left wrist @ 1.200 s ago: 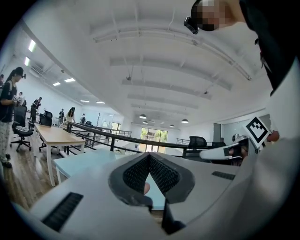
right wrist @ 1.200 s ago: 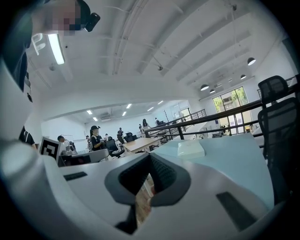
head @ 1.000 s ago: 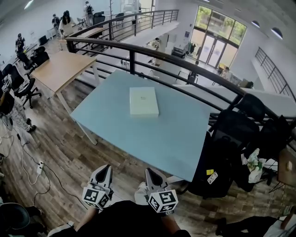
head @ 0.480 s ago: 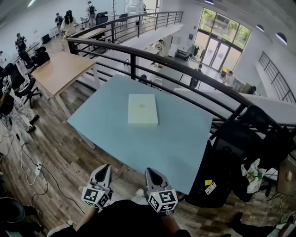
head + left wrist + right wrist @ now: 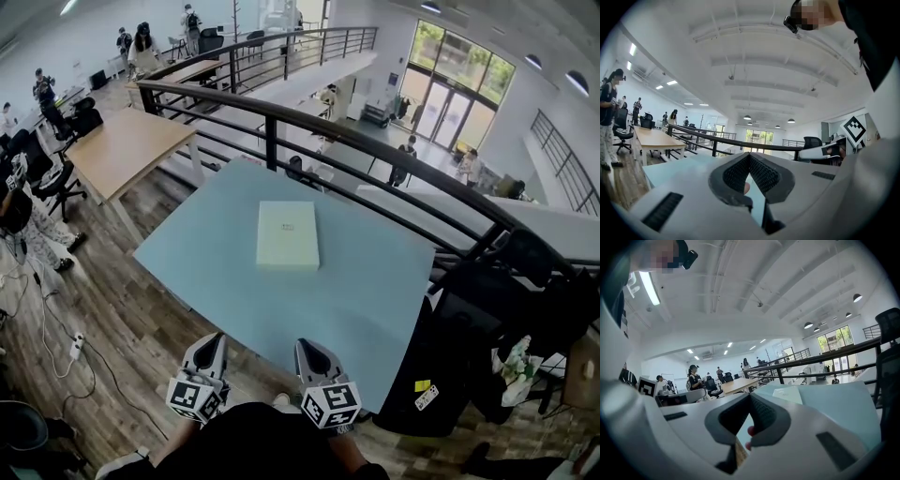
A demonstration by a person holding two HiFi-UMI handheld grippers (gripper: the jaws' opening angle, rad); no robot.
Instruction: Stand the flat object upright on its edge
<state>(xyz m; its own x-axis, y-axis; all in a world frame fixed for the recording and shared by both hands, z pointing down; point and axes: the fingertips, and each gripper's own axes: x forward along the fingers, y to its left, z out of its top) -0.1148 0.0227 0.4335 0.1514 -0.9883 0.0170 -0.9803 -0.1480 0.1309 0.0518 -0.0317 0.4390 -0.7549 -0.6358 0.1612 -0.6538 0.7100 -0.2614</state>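
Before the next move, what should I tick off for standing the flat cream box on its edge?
1. Pale cream flat rectangular box lies flat on light blue table: ok.
2. Nothing crowds it: ok.
3. Left gripper open: not ok, shut and empty.
4. Right gripper open: not ok, shut and empty.
5. Grippers at box: not ok, both short of table's near edge.
6. Box weight: cannot tell.

- A pale blue worktop (image 5: 366,281) stands against a black metal railing (image 5: 270,141) at the edge of an upper level.
- The floor (image 5: 122,309) is dark wood plank.
- A wooden desk (image 5: 127,141) stands to the left, and black chairs (image 5: 525,267) crowd the right.
- Tall windows (image 5: 459,80) brighten the white hall below.
- Round ceiling lamps (image 5: 791,121) are lit.
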